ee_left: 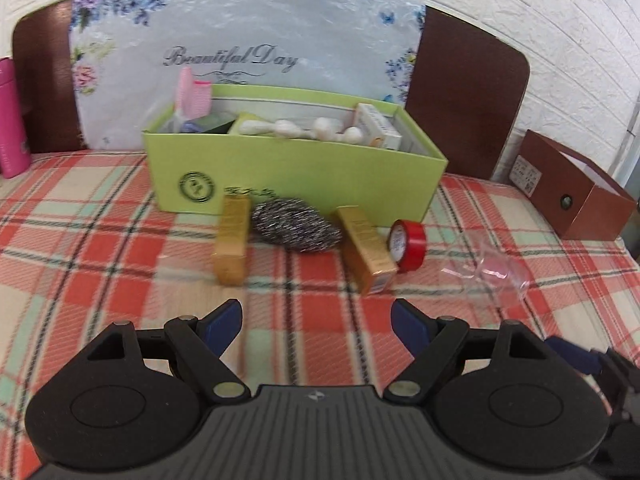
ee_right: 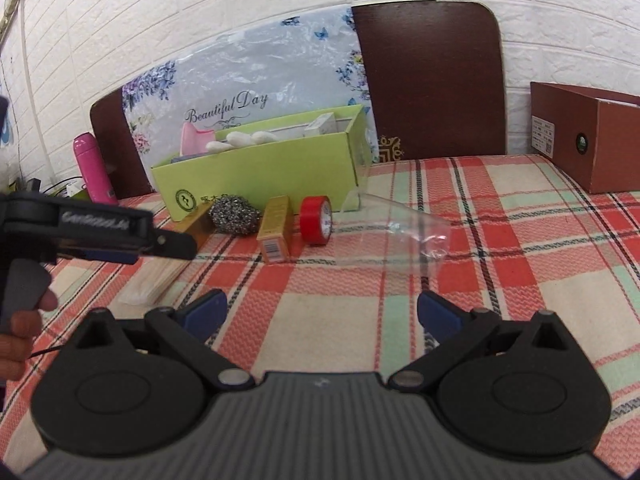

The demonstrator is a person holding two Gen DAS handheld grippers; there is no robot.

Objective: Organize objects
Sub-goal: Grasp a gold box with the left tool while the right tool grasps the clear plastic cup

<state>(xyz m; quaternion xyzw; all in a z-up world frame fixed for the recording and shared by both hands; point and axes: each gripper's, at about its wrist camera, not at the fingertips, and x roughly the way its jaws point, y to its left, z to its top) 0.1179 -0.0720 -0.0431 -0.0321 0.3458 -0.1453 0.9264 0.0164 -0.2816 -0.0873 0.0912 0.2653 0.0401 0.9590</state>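
Note:
A green box [ee_left: 296, 176] [ee_right: 264, 176] stands on the plaid cloth and holds white and pink items. In front of it lie two gold boxes [ee_left: 231, 240] [ee_left: 366, 250], a steel scourer [ee_left: 294, 226] [ee_right: 234, 214], a red tape roll [ee_left: 409, 245] [ee_right: 317, 220] and a clear plastic cup [ee_left: 490, 274] [ee_right: 404, 236] on its side. My left gripper [ee_left: 318, 322] is open and empty, short of the gold boxes. My right gripper [ee_right: 322, 312] is open and empty, short of the cup. In the right wrist view the left gripper's body [ee_right: 100, 232] shows at the left.
A brown box [ee_left: 576, 196] [ee_right: 592, 136] stands at the right by the white wall. A pink bottle [ee_left: 12, 120] [ee_right: 94, 168] stands at the left. A dark headboard with a floral plastic sheet [ee_left: 248, 52] rises behind the green box. A flat clear packet [ee_right: 154, 276] lies left of the gold boxes.

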